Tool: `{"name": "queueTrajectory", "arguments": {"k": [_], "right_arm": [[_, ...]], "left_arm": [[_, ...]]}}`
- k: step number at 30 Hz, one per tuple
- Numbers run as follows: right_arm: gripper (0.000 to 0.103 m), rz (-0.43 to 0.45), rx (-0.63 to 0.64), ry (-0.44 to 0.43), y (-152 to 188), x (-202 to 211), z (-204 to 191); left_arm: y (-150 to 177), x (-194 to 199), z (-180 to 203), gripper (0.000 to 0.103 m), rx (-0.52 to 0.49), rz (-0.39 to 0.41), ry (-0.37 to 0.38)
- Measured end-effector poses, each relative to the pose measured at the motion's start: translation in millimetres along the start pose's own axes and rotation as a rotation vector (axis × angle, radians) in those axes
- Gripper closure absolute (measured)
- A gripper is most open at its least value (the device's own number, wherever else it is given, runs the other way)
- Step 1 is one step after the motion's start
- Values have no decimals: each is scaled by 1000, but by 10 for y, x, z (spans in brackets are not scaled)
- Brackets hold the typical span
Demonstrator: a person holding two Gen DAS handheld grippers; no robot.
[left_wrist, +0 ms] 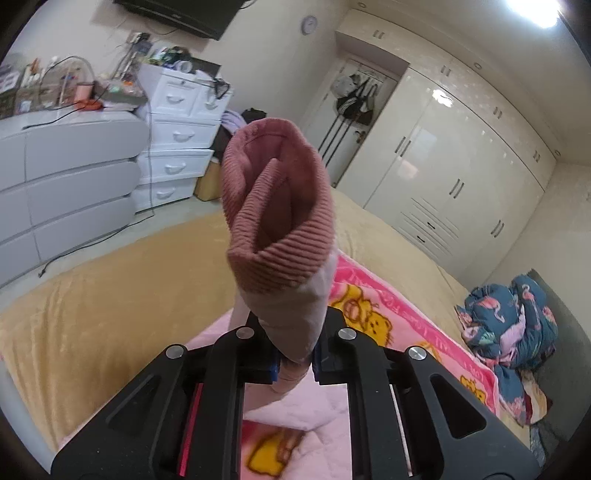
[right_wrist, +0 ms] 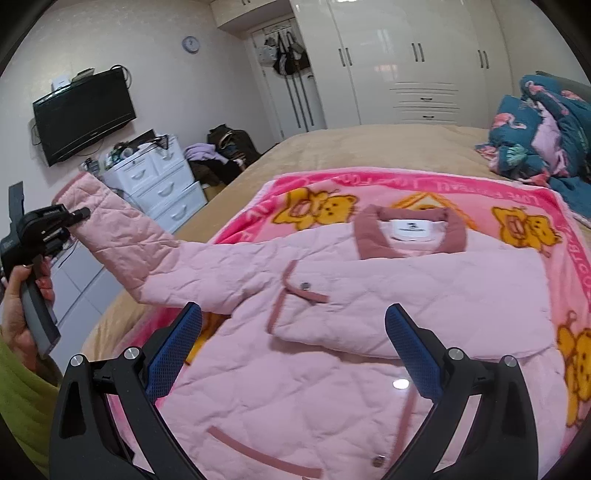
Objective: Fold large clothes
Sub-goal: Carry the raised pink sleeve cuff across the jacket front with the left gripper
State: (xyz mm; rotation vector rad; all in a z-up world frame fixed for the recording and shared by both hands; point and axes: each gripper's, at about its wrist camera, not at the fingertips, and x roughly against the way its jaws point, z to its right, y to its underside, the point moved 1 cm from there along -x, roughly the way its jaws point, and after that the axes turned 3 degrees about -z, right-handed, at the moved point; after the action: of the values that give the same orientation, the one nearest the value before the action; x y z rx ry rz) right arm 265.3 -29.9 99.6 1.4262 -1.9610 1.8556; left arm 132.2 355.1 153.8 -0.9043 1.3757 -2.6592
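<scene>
Sleeve up, jacket flat on the blanket
Left hand-held gripper (left_wrist: 293, 363) clenched on the jacket (right_wrist: 332, 332) sleeve (left_wrist: 280, 229), lifted; right hand-held gripper (right_wrist: 293, 350) spread wide above the jacket, blanket (right_wrist: 406, 188) underneath.

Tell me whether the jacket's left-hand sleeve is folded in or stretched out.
Stretched out: the sleeve extends sideways off the jacket, its cuff clamped in the left gripper.

Room evenly bright, warm indoor light. Ceiling lamp (left_wrist: 532, 9) blown out to white at top right of left wrist view; its glare repeats as bright patches on glossy wardrobe doors (left_wrist: 439, 98). Small specular spot sits low on right wrist view's lens. Shadows soft & faint. Strong fisheye bend w/ black vignette at corners in both views. Bear blanket (left_wrist: 271, 448) under left gripper blurred; sleeve cuff (left_wrist: 277, 206) fairly sharp, ribbing visible.
</scene>
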Motion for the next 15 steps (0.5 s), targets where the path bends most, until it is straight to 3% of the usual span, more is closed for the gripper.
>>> {"name": "queueTrajectory", "arguments": {"k": [15], "right_arm": [[4,70,-125,40,68,456,715]], "left_arm": [[115,114,1086,99,-138,19,114]]}}
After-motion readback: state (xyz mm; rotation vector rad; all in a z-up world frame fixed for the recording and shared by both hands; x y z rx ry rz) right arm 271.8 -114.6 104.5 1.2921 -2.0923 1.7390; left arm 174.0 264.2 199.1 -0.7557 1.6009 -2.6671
